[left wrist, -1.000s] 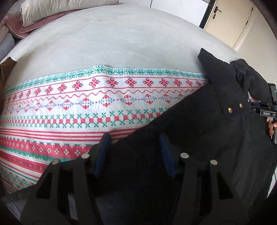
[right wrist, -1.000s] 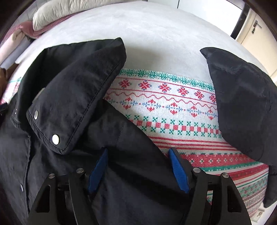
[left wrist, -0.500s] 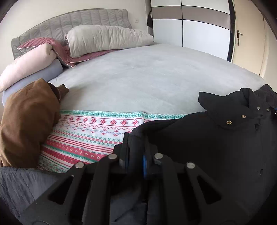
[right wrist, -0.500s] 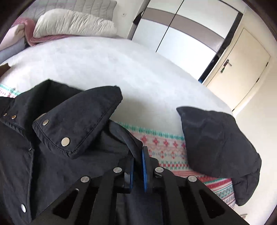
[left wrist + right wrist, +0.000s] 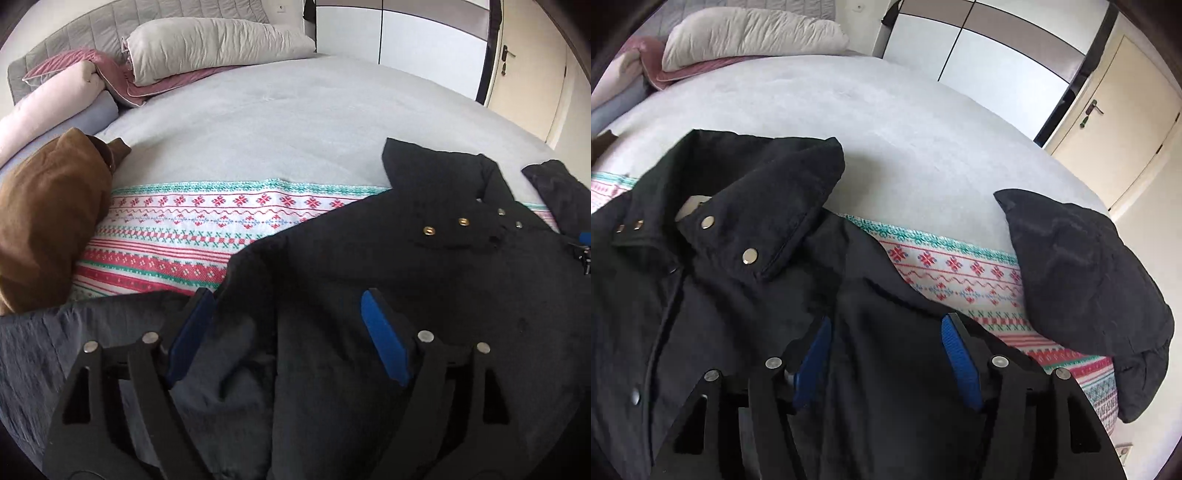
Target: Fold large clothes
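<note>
A black jacket with metal snaps lies on a patterned blanket on the bed. In the right wrist view the jacket shows its collar and snap placket. My left gripper is open, its blue pads spread over the jacket's left shoulder and sleeve. My right gripper is open over the jacket's right shoulder, fabric lying between the pads. Neither holds cloth.
A brown garment lies at the left on the bed. A black hood piece lies at the right on the blanket. Pillows are stacked at the headboard. A door stands at the right.
Both grippers were shut on the jacket's shoulders half a second ago and lifted it; now both have opened and the jacket lies released on the blanket.
</note>
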{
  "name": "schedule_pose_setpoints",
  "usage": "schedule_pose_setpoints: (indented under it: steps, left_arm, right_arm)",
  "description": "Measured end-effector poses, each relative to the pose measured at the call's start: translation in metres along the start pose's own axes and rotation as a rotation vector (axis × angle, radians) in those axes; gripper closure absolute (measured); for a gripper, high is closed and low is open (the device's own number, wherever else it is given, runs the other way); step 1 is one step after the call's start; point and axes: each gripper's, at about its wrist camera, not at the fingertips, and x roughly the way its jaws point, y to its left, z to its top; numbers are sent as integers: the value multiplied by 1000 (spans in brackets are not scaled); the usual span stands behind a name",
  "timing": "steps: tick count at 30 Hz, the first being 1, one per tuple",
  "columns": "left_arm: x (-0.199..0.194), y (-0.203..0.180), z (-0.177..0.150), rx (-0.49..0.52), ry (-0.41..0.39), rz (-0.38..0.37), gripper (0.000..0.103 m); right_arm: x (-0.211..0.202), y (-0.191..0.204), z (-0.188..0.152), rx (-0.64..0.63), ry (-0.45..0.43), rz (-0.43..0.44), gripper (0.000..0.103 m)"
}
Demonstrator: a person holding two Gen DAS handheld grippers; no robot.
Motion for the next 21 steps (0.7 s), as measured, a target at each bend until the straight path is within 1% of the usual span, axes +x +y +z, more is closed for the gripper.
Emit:
schedule_pose_setpoints:
  steps: [2,4,6,8,10,12,14,16,17,18,19,20,21]
  left_arm:
    - [-21,-3,-13,-31,23,-76,16]
    - [-42,-8,-29,-59,46,-135,15]
    - [-63,-18,-49,-66,68,-175,15]
    - [-82,-28,-66,-45,89,-200,15]
    - [-96,-38,-82,-23,103,-223,15]
    - [-106,-49,-94,-1,116,-247,15]
    - [-114,-63,-104,27,129,-264,15]
    - [-119,-81,-111,63,142,-277,15]
    - [-119,-91,-114,86,151,-284,15]
    - [-118,-101,-115,113,162,-290,15]
    - [-117,-111,-115,138,169,-294,15]
    - [-117,-121,-117,161,172,-297,15]
    - [-116,-131,-118,181,175,-299,15]
  right_arm:
    - [-33,-37,-20,44,0,52,28]
    - [-56,-76,-42,92,24,74,25]
    - [-76,-116,-70,137,45,60,24]
    - [-86,-156,-95,179,58,40,24]
    - [-97,-191,-119,241,77,43,23]
    - [-92,-226,-140,287,121,51,23]
    - [-77,-247,-157,291,172,2,23]
    - [-58,-257,-174,275,240,-61,23]
    - [-49,-260,-183,273,272,-62,23]
    - [-42,-261,-192,280,288,-42,25]
    - [-37,-258,-198,288,289,-7,29]
    - [-33,-251,-202,288,285,48,56]
    - [-34,-242,-202,266,267,56,82]
